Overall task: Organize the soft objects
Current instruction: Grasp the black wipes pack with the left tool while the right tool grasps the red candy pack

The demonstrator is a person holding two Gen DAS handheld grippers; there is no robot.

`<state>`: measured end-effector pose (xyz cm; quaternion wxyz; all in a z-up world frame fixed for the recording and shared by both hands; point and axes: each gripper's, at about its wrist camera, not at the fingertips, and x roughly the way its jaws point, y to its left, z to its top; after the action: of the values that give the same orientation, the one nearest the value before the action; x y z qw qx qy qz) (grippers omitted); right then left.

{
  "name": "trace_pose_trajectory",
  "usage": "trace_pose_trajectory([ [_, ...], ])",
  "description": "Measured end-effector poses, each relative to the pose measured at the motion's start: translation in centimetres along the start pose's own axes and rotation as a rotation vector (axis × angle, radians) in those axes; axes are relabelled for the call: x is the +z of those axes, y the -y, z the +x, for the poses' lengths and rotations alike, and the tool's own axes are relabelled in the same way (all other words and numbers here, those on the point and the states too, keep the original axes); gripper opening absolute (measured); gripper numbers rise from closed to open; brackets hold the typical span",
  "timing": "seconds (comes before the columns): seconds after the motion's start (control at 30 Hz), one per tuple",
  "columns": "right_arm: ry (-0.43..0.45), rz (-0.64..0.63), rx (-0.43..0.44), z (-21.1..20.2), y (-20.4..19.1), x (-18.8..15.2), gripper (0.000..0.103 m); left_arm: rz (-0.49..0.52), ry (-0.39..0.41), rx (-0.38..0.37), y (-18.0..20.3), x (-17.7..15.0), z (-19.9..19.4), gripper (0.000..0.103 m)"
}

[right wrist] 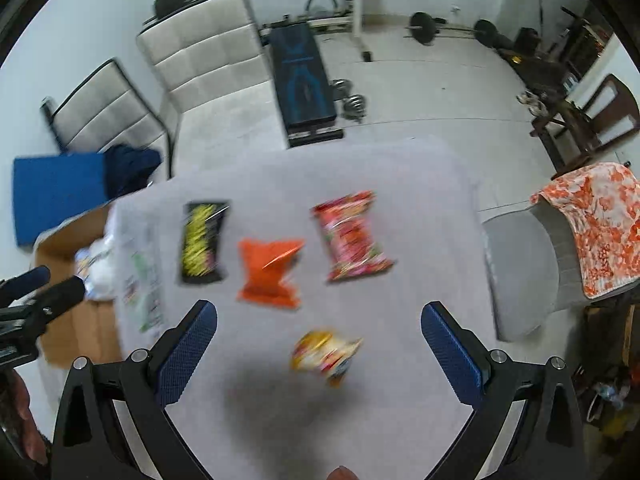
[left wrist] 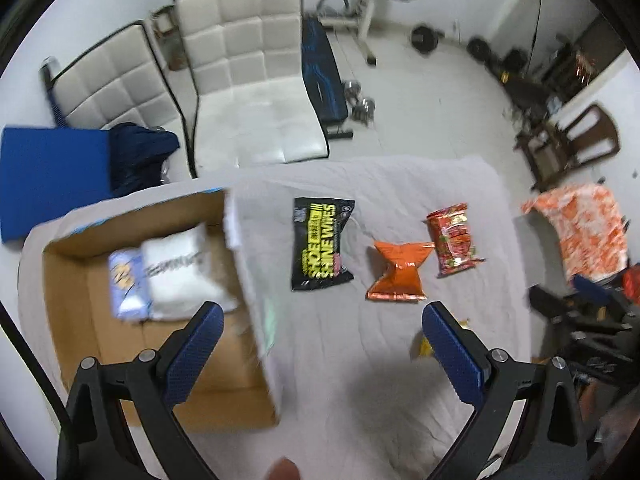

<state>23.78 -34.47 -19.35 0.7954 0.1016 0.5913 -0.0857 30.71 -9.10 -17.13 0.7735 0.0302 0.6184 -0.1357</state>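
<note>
Your tabletop [right wrist: 420, 184] is covered with a grey cloth, and its far edge and right edge are both in view — open cloth lies between the packets. The cardboard box [left wrist: 72, 280] sits at the left edge, with a white packet [left wrist: 180, 272] inside. Your left gripper [left wrist: 322, 344] is spread wide, holding nothing, above the box wall. Your right gripper [right wrist: 320, 344] is also wide; the yellow packet [right wrist: 324, 354] lies between its fingers. The orange packet [right wrist: 270, 272], red packet [right wrist: 352, 236] and black wipes pack [right wrist: 202, 242] lie beyond.
</note>
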Motion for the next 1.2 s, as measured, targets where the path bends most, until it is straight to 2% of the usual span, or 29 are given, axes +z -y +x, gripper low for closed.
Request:
trace_pose_trajectory([
  [0.07,-0.021,0.027,0.024,2.0,2.1,1.6,0.103,0.016,-0.062,0.017,1.6,2.3,3.7,0.102],
  [0.2,-0.11,0.074,0.083,7.6,5.1,4.0,0.103,-0.016,-0.193,-0.016,2.0,4.8,10.7,0.102],
  [0.3,-0.165,0.077,0.091,12.1,5.9,5.2,0.102,-0.029,-0.262,0.008,1.8,6.1,15.8,0.09],
  [0.37,-0.213,0.074,0.097,15.1,5.7,5.6,0.095,-0.039,-0.31,0.032,1.3,6.3,18.8,0.077],
  [0.47,-0.282,0.071,0.097,18.9,5.5,5.9,0.09,-0.049,-0.386,0.055,0.8,6.2,22.7,0.074],
  [0.57,-0.327,0.071,0.096,21.6,5.1,5.8,0.084,-0.026,-0.429,0.075,0.8,6.0,24.7,0.074],
  [0.7,-0.368,0.058,0.083,24.0,4.5,5.3,0.077,-0.006,-0.432,0.078,1.2,5.8,25.4,0.073],
  [0.8,-0.373,0.051,0.046,25.0,4.1,5.1,0.072,-0.013,-0.417,0.079,1.1,5.9,25.1,0.058],
  [0.87,-0.372,0.048,0.006,25.1,3.8,4.9,0.063,-0.01,-0.412,0.09,0.5,6.4,24.9,0.051],
  [0.97,-0.367,0.036,-0.035,25.0,3.3,4.4,0.051,-0.015,-0.402,0.075,0.1,6.0,24.5,0.049],
  [1.2,-0.372,0.068,-0.029,24.2,3.2,3.6,0.047,-0.017,-0.326,0.099,1.1,4.9,22.3,0.047],
])
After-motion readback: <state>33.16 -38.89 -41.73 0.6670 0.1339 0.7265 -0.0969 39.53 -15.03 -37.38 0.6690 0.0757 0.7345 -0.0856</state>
